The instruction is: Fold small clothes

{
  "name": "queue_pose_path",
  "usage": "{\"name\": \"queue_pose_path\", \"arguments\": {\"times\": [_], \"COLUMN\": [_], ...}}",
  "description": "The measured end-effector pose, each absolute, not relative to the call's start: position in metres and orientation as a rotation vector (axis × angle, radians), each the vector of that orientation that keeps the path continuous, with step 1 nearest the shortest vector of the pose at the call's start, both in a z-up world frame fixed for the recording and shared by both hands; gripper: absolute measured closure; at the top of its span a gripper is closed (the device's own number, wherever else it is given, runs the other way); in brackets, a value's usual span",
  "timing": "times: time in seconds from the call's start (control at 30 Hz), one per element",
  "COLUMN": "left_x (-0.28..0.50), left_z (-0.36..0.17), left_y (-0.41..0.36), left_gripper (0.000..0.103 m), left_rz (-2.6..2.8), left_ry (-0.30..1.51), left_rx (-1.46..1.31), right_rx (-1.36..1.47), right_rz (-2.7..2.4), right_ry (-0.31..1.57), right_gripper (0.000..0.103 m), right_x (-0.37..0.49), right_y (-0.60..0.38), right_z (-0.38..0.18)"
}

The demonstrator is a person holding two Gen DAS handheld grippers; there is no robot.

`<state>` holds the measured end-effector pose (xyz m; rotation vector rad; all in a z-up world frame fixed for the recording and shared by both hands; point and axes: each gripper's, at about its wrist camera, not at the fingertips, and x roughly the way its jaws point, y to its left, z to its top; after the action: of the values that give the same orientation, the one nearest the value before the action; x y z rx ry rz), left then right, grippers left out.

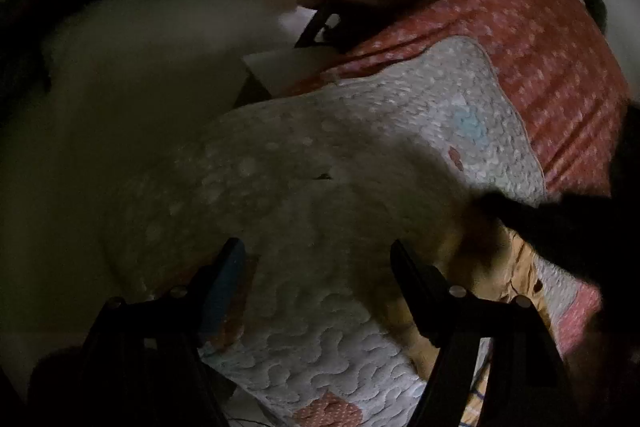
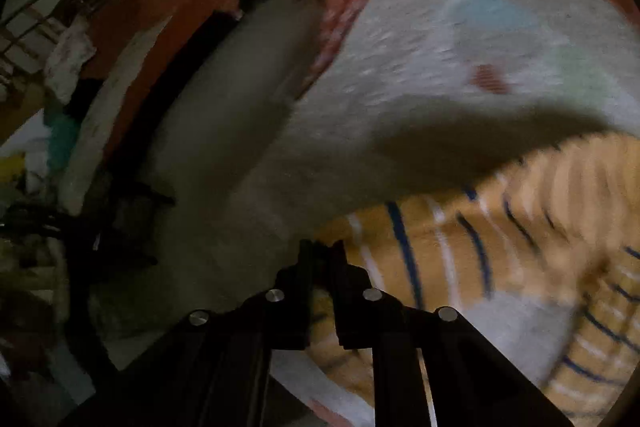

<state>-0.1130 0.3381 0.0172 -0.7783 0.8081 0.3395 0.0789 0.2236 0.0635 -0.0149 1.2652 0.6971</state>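
Item, nearest: my right fingers [image 2: 322, 247], black, drawn almost together on a pinch of the striped garment [image 2: 460, 247]. The cloth edge sits between the tips; the picture is blurred.

Item: the striped garment, mustard-orange with dark blue and white bars. From the right wrist view it runs from my right fingers out and up toward the right edge, its long axis slanting that way across the quilt [image 2: 460, 39], and a second part curls down the right side. From the left wrist view I see only a rumpled orange part of it [image 1: 524, 267], right of my left fingers, partly under a dark blurred shape I cannot identify.

Item: my left fingers [image 1: 316, 255], standing wide apart with nothing between them, only the quilt's stitched white surface below. They point steeply down, left of the garment and clear of it.

Item: the quilt, pale with blue and red patches, lying under the garment on a red patterned bedcover [image 1: 560, 47].

Item, beyond the quilt: pale floor [image 1: 140, 75] beside the bed, and a dark wooden piece of furniture [image 1: 332, 19] I cannot make out well.
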Motion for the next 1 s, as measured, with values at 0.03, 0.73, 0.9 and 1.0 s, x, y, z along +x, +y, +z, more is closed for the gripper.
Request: {"name": "queue_pose_path", "arguments": {"times": [0.03,0.73,0.9,1.0], "left_x": [-0.114,-0.104,-0.121,-0.127], "left_z": [0.018,-0.013,-0.024,-0.031], "left_y": [0.338,0.135,0.09,0.061], "left_gripper": [0.029,0.028,0.028,0.025], "left_rz": [0.341,-0.283,-0.325,-0.359], "left_ry": [0.807,1.116,1.171,1.196], "left_rx": [-0.772,-0.471,-0.373,-0.292], "right_rx": [-0.014,0.616,0.641,0.635], "right_rz": [0.68,-0.21,-0.233,-0.189], "right_ry": [1.269,1.056,1.053,1.052], "right_gripper": [0.084,0.045,0.044,0.041], "right_x": [0.083,-0.123,-0.148,-0.153], "right_y": [0.227,-0.319,-0.351,-0.353], "right_z": [0.061,0.025,0.0,-0.01]}}
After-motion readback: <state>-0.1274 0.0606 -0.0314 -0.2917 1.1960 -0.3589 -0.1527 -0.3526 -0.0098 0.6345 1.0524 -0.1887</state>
